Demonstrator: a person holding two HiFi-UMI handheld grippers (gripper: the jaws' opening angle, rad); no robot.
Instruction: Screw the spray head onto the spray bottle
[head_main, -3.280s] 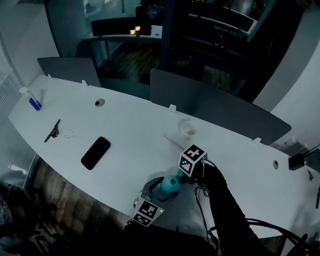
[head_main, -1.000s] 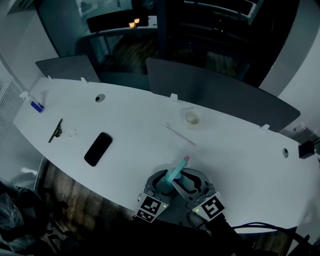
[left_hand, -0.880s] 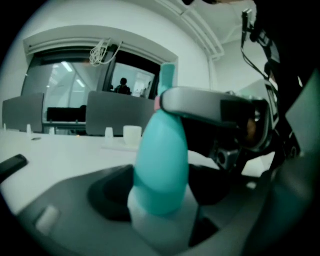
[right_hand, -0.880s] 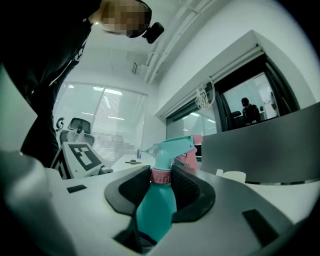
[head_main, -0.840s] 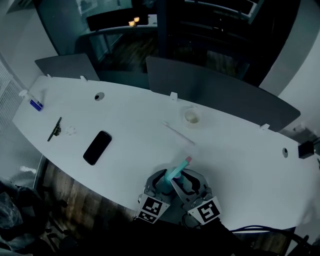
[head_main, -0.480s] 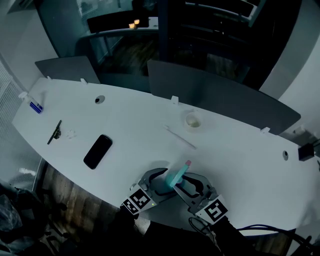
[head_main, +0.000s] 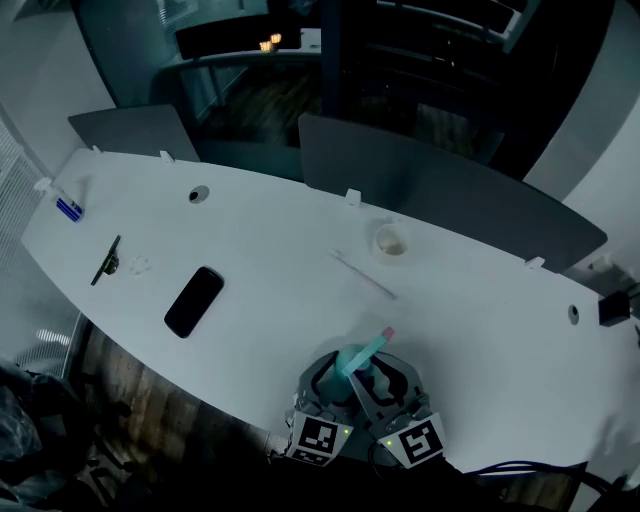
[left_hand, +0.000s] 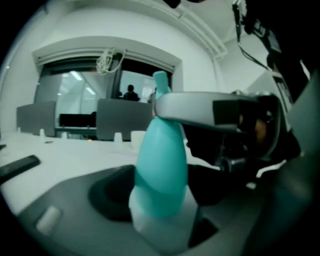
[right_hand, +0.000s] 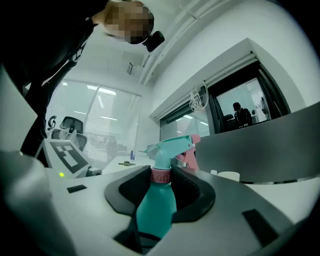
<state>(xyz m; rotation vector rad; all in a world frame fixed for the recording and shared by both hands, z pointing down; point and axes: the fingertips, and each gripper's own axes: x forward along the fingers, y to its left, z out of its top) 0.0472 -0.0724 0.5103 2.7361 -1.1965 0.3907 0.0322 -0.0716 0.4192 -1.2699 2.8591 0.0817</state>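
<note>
Bottle (left_hand: 161, 165), smooth teal, clamped in left gripper (left_hand: 162, 192), jaws just closing; right gripper (right_hand: 161, 187) pinches ribbed pink collar (right_hand: 161, 175).

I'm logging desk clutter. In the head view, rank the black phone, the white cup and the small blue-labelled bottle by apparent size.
1. black phone: clearly largest.
2-3. white cup and small bottle: look about alike; the bottle lies farther away, so I leave them unranked.
</note>
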